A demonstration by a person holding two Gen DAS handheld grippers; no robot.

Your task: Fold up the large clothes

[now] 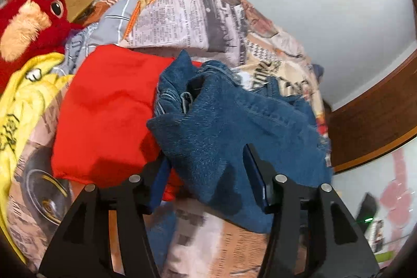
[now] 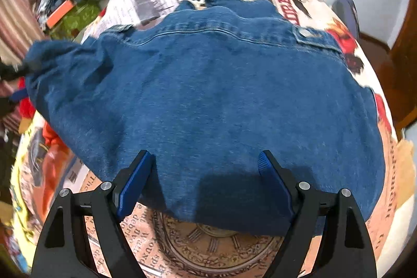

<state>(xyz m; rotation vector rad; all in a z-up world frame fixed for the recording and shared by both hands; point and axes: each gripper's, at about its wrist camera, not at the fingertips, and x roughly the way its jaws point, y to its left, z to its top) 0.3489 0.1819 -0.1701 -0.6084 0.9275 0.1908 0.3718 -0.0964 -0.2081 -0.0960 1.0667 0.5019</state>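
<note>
Two grippers, left and right, jaws wide astride the denim jacket, unclamped; heavy, limp, non-slippery cloth, best gripped at its near hem.

Denim jacket: heavy blue cotton, matt, slightly fuzzy, w/ metal snap at 1 o'clock. Bedsheet: smooth printed cloth, newsprint pattern. Red garment at 9 o'clock: plain matt fabric. Plush toy: shaggy fur. Gripper pads: ribbed blue plastic.

Blue denim jacket, red cloth, newspaper-print bedsheet.
</note>
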